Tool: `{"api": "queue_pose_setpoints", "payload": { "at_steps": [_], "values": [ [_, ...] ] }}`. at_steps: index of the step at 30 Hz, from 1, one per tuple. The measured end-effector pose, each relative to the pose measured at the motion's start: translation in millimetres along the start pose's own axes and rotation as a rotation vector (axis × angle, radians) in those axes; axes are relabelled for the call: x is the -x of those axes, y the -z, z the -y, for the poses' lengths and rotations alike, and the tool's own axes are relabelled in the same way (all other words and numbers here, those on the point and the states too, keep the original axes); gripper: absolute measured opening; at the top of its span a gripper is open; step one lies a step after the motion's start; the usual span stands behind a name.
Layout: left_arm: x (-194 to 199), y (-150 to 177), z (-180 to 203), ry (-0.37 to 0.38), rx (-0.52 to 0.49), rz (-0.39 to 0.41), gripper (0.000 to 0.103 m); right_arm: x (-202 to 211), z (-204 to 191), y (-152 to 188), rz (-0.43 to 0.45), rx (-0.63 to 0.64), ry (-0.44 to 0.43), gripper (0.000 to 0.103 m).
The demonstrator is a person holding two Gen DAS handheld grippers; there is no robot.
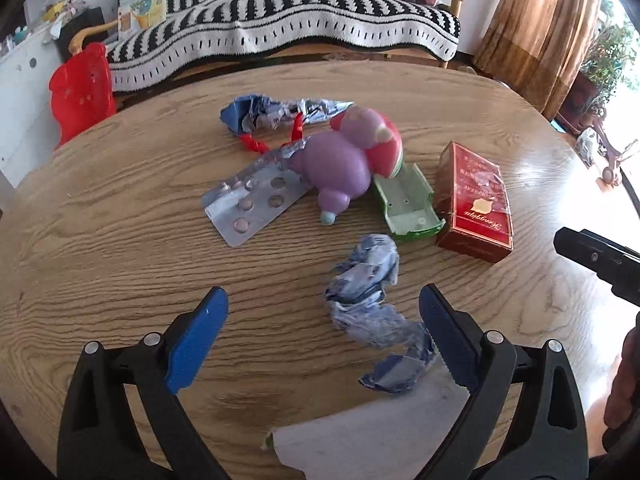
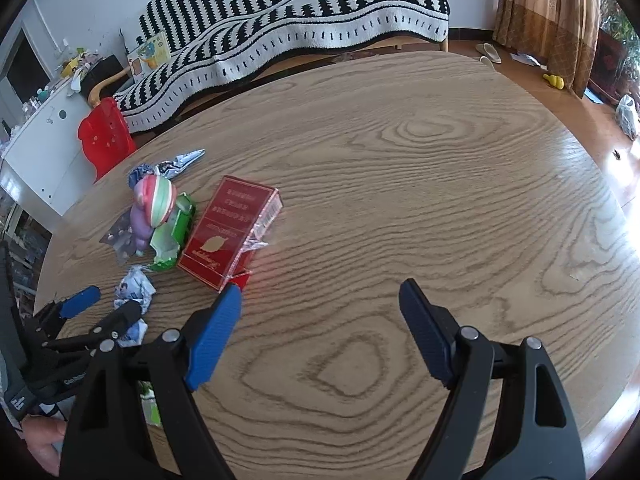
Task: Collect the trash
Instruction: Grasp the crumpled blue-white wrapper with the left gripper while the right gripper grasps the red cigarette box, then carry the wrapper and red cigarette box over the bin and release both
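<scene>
Living room, striped-throw sofa sitting behind a round wood-grain table that is holding a small litter pile. Left gripper is hovering with jaws standing wide, nothing clamped; crumpled blue-white wrapper is lying between its fingers, crowding the right-hand finger, its tail running back toward the camera. Ahead of those tips: blister pack, purple toy, green plastic shell, red carton off to the right, second foil wrapper farthest out. White paper scrap is lying under the left gripper's base. Right gripper is also gaping wide and empty, red carton just beyond its left tip, bare wood between the fingers. Likely step: left is lining up on the near wrapper. To do it well: shifting right a touch so the wad is centring, dropping the tips to the wood, closing on the thick middle, not the loose tail. Wrapper is light and springy, so it may be slipping out; right gripper should be keeping clear.
</scene>
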State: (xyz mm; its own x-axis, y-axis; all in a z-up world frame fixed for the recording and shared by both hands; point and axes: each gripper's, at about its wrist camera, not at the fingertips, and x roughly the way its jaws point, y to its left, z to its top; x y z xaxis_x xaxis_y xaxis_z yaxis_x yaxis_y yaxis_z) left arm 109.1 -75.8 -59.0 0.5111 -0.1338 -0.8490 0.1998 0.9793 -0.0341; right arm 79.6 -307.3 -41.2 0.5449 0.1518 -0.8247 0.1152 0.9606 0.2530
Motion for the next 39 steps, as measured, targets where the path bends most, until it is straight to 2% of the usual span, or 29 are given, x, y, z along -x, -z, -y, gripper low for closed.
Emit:
{"api": "queue_pose_setpoints", "payload": {
  "at_steps": [2,3,4,10,15,23,25,26,29,33,39],
  "values": [
    [-1,-1,-5,0.019,0.014,0.005,0.076,-5,-7,-3,-0.002,0.002,-0.013,0.079],
    [-2,-1,-7,0.030,0.018,-0.004,0.048,-7,-11,-4,-0.004,-0.002,-0.024,0.079],
    [-3,0,-10,0.041,0.025,-0.026,0.028,-9,-14,-5,-0.008,-0.005,-0.032,0.079],
    [19,-4,-27,0.039,0.084,0.020,0.025,-25,-31,-20,-0.022,-0.070,-0.062,0.079],
    [34,-7,-34,0.030,0.107,0.053,0.025,-45,-49,-33,-0.021,-0.081,0.001,0.080],
    [34,-7,-39,0.015,0.094,0.052,0.025,-68,-69,-39,-0.033,-0.057,0.031,0.080],
    [34,-8,-42,0.016,0.099,0.052,0.025,-69,-74,-37,-0.019,-0.020,0.065,0.073],
    [35,-9,-43,0.017,0.103,0.053,0.025,-68,-76,-36,-0.013,0.000,0.075,0.062],
    [39,-13,-43,0.027,0.110,0.063,0.025,-58,-74,-33,-0.007,0.028,0.064,0.058],
    [46,-19,-29,0.051,0.105,0.084,0.025,-32,-61,-28,0.029,0.055,0.081,0.058],
    [53,-24,18,0.085,0.051,0.108,0.025,18,-7,-9,0.065,0.020,0.100,0.058]
  ]
}}
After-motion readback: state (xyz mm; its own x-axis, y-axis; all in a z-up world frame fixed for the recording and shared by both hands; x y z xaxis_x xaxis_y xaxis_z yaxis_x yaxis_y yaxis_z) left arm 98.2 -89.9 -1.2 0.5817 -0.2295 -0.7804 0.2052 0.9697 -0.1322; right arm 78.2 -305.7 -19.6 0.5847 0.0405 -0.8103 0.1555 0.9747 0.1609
